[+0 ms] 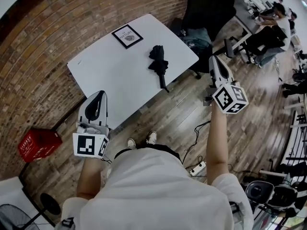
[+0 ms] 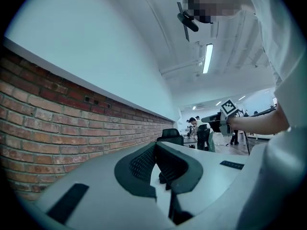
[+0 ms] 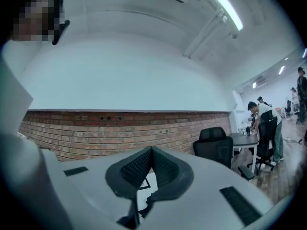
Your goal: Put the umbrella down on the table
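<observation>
Both the left gripper (image 1: 98, 97) and the right gripper (image 1: 214, 60) have their fingers pressed together on nothing. The folded black umbrella (image 1: 159, 63) lies flat on the white desk (image 1: 105, 75), below and well apart from both fingers, so the task looks finished. A brick wall (image 1: 43, 47) and a wooden floor (image 1: 177, 114) surround the desk.

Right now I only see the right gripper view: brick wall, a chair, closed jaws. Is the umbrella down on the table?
Observer: Yes, the folded black umbrella lies flat on the white table, and nothing touches it.
Operator: And my other hand?
Observer: The left gripper is shut and empty, jaws together.
Operator: Where is the right one?
Observer: In the head view the right gripper is past the table's right side, above the wooden floor.
</observation>
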Available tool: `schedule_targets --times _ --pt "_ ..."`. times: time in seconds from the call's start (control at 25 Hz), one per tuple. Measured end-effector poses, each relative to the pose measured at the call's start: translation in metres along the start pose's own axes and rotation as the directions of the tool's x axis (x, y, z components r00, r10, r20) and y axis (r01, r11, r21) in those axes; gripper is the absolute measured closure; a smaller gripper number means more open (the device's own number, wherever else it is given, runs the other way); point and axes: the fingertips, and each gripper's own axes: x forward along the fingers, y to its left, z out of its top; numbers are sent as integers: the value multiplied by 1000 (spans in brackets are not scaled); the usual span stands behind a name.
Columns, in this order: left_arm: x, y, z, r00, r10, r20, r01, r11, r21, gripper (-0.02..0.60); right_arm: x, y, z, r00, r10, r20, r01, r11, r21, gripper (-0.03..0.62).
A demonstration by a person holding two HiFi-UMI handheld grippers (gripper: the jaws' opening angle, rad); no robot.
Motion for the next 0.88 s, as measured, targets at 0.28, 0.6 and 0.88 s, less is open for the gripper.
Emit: schedule_targets --times 0.28,0.6,0.88 --pt "3 10 6 1000 19 17 -19 1000 3 558 -61 13 38 996 -8 94 17 995 -101 574" --pt "0 27 22 995 76 69 -77 997 25 558 -112 10 40 990 -86 110 104 979 -176 574" --pt "-6 38 23 989 124 85 -129 991 47 558 -151 15 24 983 -162 86 173 975 -141 574"
